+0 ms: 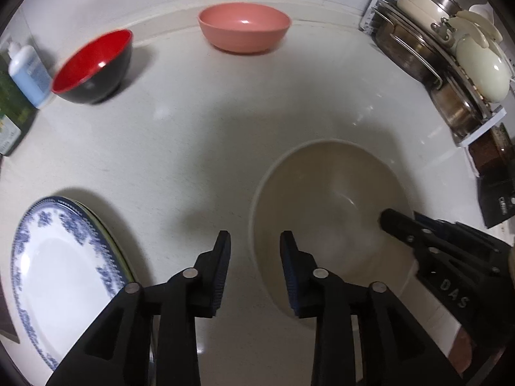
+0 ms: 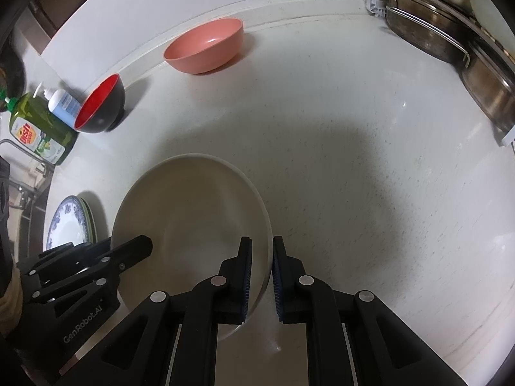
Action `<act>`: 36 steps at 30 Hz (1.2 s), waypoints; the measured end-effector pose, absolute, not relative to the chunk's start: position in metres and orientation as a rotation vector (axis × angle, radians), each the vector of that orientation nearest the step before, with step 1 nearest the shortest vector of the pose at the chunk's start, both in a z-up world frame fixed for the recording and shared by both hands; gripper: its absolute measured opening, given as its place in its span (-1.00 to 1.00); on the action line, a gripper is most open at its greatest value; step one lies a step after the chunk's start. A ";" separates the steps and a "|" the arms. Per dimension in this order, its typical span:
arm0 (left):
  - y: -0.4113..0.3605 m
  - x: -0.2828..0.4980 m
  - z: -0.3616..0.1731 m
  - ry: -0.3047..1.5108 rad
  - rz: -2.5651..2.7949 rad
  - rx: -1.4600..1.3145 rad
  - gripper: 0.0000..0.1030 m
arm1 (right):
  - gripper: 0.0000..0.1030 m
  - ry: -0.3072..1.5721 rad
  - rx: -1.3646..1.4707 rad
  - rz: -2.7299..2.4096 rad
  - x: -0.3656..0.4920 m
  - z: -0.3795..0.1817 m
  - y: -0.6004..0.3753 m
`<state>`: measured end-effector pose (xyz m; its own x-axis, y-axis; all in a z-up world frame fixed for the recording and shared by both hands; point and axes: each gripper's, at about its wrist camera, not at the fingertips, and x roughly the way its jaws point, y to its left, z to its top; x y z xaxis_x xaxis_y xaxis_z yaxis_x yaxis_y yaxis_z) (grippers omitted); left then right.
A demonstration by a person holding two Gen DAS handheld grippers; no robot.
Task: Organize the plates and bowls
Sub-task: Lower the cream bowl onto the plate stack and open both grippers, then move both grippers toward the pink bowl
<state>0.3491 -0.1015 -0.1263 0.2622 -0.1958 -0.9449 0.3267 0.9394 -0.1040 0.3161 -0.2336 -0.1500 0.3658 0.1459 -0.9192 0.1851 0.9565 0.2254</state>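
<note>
Judged rigid, smooth and probably slippery under rubber pads: the large beige bowl (image 2: pixel 193 228), likely ceramic or melamine, breakable if dropped. Best taken at the thin rim, one pad inside and one outside, low enough on the wall to stop tipping.

Standing on the white surface (image 2: pixel 354 160), with every other dish placed around it. Right tool (image 2: pixel 261 273) pinched shut on the bowl's near-right rim, wall between the two pads. Left tool (image 1: pixel 255 270) parted and gripping nothing, straddling the bowl's left rim loosely: one pad over the bare surface just outside, the other at the rim's edge, contact not certain.

Beyond the beige bowl, against the back wall: pink bowl (image 1: pixel 244 27). Farther left of it: red-and-black bowl (image 1: pixel 93 67), beside a soap bottle (image 1: pixel 27 74). Left of the beige bowl and apart from it: blue-patterned plate (image 1: pixel 61 273), lying on top of another plate. Right of it, well apart: rack of steel pans (image 1: pixel 428 51).
</note>
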 end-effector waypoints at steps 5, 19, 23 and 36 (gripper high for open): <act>-0.094 0.350 -0.117 1.206 -0.323 0.114 -0.12 | -0.47 1.190 0.281 -0.068 0.313 -0.143 -0.236; -0.084 0.378 -0.064 1.028 -0.306 0.157 0.41 | -0.25 1.078 0.215 -0.069 0.333 -0.101 -0.231; -0.082 0.392 -0.050 0.989 -0.304 0.176 0.42 | -0.25 1.042 0.215 -0.058 0.349 -0.088 -0.231; -0.084 0.452 -0.033 0.938 -0.307 0.205 0.41 | -0.25 0.995 0.179 -0.036 0.409 -0.064 -0.221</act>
<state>0.4520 -0.0844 -0.0326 0.5531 -0.1696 -0.8156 0.3458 0.9375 0.0396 0.4088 -0.2206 -0.0644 0.5455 0.0514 -0.8365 0.1119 0.9847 0.1335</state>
